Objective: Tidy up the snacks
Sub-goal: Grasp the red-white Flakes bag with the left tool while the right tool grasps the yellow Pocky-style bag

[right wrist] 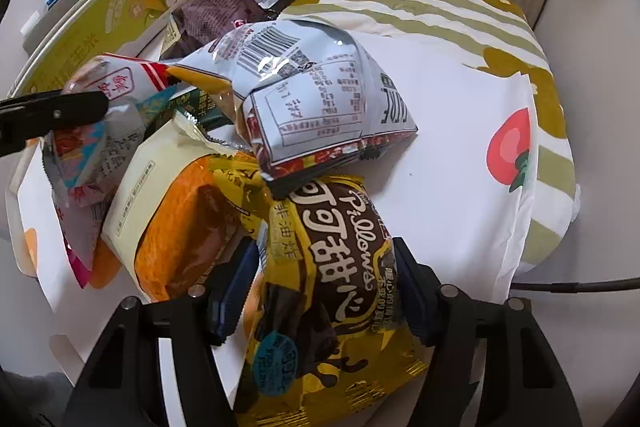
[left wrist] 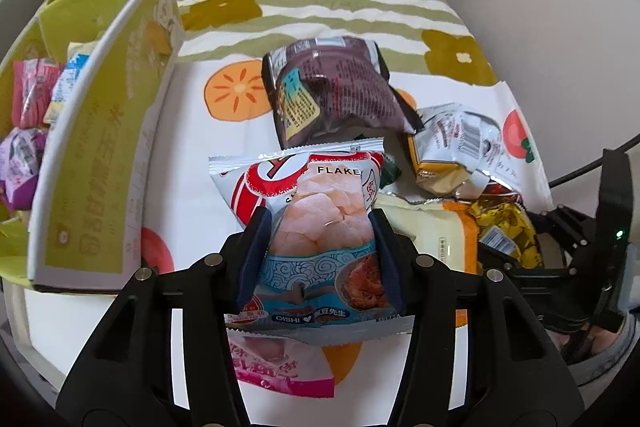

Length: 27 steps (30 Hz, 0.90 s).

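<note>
Floral cloth (left wrist: 320,7) bears snacks; left tongs (left wrist: 320,251) clamp flakes bag (left wrist: 316,219), right tongs (right wrist: 320,287) clamp Pillows pack (right wrist: 332,267).

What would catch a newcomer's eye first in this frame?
Each pair of tongs straddles a snack bag: the left tongs around a shrimp-flakes bag, the right tongs around a yellow Pillows bag. Behind them more bags lie piled on the fruit-print cloth, with a green box of small packets at the left.
</note>
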Each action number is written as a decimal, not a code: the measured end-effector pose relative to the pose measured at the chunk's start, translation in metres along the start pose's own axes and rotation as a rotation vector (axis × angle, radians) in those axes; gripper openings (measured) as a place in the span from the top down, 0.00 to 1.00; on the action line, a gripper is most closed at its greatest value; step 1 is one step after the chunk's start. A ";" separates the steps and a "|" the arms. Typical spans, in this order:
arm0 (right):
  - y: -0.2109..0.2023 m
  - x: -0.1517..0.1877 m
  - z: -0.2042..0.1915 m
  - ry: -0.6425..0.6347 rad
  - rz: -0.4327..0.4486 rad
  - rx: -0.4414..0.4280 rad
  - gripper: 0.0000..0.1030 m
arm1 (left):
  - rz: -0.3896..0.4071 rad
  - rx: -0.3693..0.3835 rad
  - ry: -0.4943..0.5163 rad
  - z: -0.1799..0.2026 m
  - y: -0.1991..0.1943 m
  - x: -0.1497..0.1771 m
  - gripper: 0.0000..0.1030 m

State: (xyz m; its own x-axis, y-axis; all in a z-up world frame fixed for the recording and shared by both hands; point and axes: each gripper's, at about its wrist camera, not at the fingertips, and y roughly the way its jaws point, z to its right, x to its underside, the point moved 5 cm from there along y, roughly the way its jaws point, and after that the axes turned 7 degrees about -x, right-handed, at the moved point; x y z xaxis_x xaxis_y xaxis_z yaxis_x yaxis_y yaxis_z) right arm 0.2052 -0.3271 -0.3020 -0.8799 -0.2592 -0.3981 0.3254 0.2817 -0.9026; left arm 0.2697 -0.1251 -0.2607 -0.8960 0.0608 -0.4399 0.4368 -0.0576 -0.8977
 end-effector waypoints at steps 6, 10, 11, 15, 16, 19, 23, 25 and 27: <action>-0.010 0.006 -0.006 0.000 0.025 0.018 0.52 | 0.024 0.000 -0.001 0.000 -0.014 -0.002 0.55; -0.020 0.010 -0.009 0.018 0.035 0.011 0.54 | 0.037 0.012 -0.008 -0.001 -0.024 -0.001 0.55; -0.023 0.011 -0.010 0.021 0.039 0.013 0.55 | 0.042 0.015 -0.008 -0.001 -0.028 -0.001 0.55; -0.035 0.015 -0.018 0.047 0.057 0.005 0.55 | 0.058 0.027 -0.013 -0.001 -0.039 0.002 0.56; -0.039 0.017 -0.020 0.054 0.063 0.001 0.55 | 0.063 0.029 -0.014 -0.001 -0.043 0.003 0.56; -0.053 0.021 -0.026 0.065 0.080 -0.006 0.55 | 0.082 0.039 -0.021 -0.001 -0.055 0.004 0.56; -0.075 0.024 -0.038 0.074 0.106 -0.006 0.55 | 0.112 0.061 -0.046 -0.005 -0.078 0.004 0.56; -0.088 0.022 -0.044 0.084 0.124 -0.015 0.55 | 0.132 0.072 -0.065 -0.010 -0.092 0.003 0.56; -0.100 0.016 -0.050 0.078 0.144 -0.025 0.55 | 0.157 0.078 -0.081 -0.016 -0.105 -0.001 0.56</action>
State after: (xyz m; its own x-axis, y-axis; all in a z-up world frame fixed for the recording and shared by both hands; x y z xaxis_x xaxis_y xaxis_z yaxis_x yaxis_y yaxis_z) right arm 0.1414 -0.3137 -0.2095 -0.8494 -0.1422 -0.5081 0.4421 0.3339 -0.8325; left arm 0.2261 -0.1034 -0.1664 -0.8224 -0.0347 -0.5679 0.5668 -0.1370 -0.8124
